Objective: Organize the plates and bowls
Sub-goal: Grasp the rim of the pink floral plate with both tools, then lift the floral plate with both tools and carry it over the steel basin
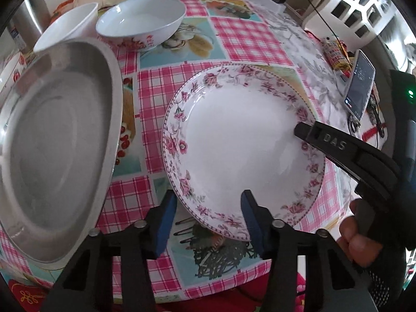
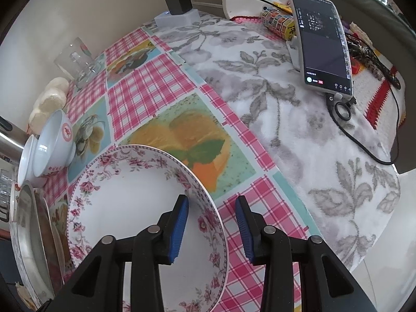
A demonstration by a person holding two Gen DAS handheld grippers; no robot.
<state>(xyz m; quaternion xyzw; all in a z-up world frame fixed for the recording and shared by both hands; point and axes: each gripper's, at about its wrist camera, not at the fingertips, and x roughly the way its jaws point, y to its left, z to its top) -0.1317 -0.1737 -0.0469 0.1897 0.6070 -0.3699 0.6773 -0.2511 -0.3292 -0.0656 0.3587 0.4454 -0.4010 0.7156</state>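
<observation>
A white plate with a pink flower border (image 1: 234,143) lies on the checked tablecloth. My left gripper (image 1: 208,221) straddles its near rim, one blue pad outside the plate and one over its white middle, with a wide gap and no pad pressing. In the right wrist view my right gripper (image 2: 212,221) straddles the plate (image 2: 124,202) at its right rim: the left pad is over the inside, the right pad stands clear of the edge. Its black finger (image 1: 325,140) shows above the plate's right rim. Two white bowls (image 1: 141,20) (image 1: 67,26) sit behind a steel pan (image 1: 59,143).
A phone on a stand (image 2: 323,44) with a cable, a charger (image 2: 178,0) and a drinking glass (image 2: 78,62) stand at the back of the table. A grey flowered cloth (image 2: 286,130) covers the right part. A person's hand (image 1: 356,236) holds the right gripper.
</observation>
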